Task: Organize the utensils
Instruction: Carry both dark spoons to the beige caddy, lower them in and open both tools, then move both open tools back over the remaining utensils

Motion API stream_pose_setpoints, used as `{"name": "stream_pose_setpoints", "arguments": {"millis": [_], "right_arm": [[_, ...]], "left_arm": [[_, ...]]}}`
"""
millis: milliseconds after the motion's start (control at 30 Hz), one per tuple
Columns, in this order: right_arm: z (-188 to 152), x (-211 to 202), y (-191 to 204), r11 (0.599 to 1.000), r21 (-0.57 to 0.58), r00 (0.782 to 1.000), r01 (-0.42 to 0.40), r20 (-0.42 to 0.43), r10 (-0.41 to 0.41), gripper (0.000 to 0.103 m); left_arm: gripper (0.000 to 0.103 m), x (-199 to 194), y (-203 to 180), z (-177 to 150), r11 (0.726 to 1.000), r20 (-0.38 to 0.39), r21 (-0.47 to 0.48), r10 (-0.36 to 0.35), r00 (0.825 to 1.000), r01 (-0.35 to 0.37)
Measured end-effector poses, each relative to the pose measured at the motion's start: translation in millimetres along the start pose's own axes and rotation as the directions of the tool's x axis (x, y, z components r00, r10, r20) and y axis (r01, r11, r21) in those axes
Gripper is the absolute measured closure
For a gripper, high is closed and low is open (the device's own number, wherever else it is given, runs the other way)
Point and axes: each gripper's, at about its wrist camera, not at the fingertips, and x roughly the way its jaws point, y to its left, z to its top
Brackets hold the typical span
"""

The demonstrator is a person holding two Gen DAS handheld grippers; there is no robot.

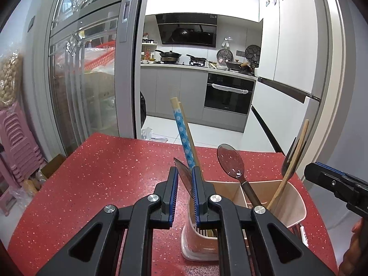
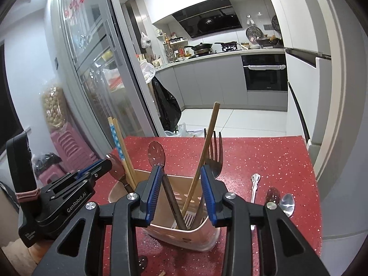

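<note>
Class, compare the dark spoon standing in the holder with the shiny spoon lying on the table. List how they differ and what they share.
The dark spoon stands nearly upright in the holder, bowl up; the shiny spoon lies flat on the red table. The dark spoon looks tinted and see-through; the shiny spoon looks like polished metal. Both have oval bowls.

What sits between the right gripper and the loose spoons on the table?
Nothing visible. The loose spoons lie on the red table right of the pink holder. The right gripper, fingers open, frames the standing utensils in the holder, so probably lift clear first.
</note>
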Motion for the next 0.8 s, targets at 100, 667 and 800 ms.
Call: {"name": "stream_pose_setpoints", "arguments": {"millis": [100,667,800], "right_arm": [[3.4,2.7,5.4,1.000,-0.025,1.000,-0.008,-0.019,0.008,0.064],[23.6,70.9,43.0,0.990,-0.138,0.974,-0.003,-0.227,-0.029,0.045],[24.0,100.5,56.8,0.975,-0.221,0.957,0.039,-0.273,-0.100,0.045]], "left_arm": [[0.066,-3.1,2.4,0.0,1.000,0.002,-0.004,0.002,1.000,-0.002],[0.000,-25.2,40.8,-11.1,0.995,-0.003,-0.077,0.067,0.998,-0.067],[0.000,-28.0,55.2,-18.4,0.992,-0.019,-0.103,0.072,0.997,-0.073]]}}
